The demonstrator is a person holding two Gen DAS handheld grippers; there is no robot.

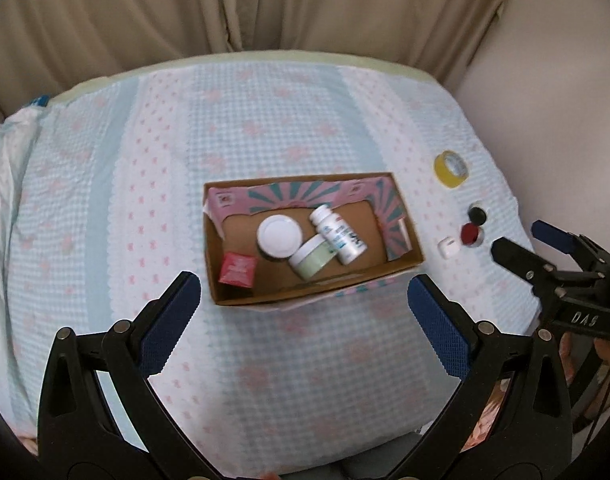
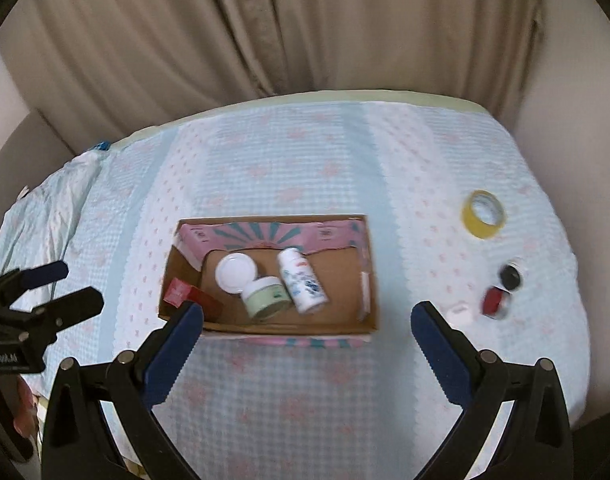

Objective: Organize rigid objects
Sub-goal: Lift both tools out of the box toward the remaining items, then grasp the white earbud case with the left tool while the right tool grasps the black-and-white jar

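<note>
Both claws, left [image 1: 303, 296] and right [image 2: 307, 326], spread wide and empty above the bed [image 1: 265, 120]; cardboard box [image 1: 409, 236] just ahead, holding two jars, a bottle [image 1: 337, 234], a red carton; tape roll [image 2: 483, 214], small lids outside, right

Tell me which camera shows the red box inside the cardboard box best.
The left wrist view. There the red box lies in full sight in the near left corner of the cardboard box, its top face clear. In the right wrist view the red box is partly hidden behind the right tool's left finger.
</note>
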